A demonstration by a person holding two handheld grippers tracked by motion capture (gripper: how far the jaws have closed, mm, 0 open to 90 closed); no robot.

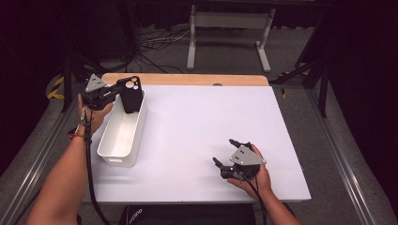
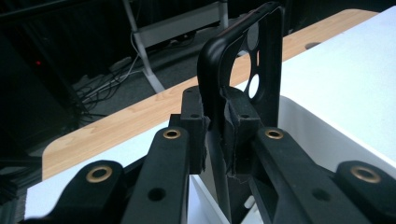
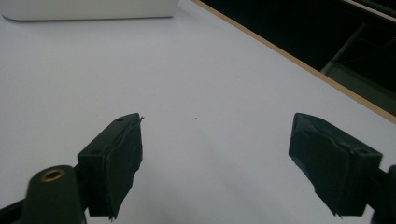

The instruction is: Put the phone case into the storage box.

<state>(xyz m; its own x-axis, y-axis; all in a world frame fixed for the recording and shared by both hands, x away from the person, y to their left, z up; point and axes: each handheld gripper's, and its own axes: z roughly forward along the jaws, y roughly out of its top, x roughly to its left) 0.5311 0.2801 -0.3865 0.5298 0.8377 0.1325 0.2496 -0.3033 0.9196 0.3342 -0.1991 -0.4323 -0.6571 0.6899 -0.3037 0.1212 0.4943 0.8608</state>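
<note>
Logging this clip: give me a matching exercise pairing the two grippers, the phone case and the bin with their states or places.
1. left gripper
2. right gripper
3. phone case
4. white bin

a. open, nothing between its jaws
b. on the table, at its left side
c. shut on the case's edge
d. upright over the bin's far end

Pairs: 1-c, 2-a, 3-d, 4-b

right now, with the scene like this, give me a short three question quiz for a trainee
1. True or false: the left gripper is shut on the black phone case.
2. What does the phone case hang over? A) the white bin B) bare table C) the floor
3. Fill in: the right gripper rests on the white table with its jaws ____ and nothing between them.

Key: 1 true; 2 A, over the far end of the bin; 3 open.
</note>
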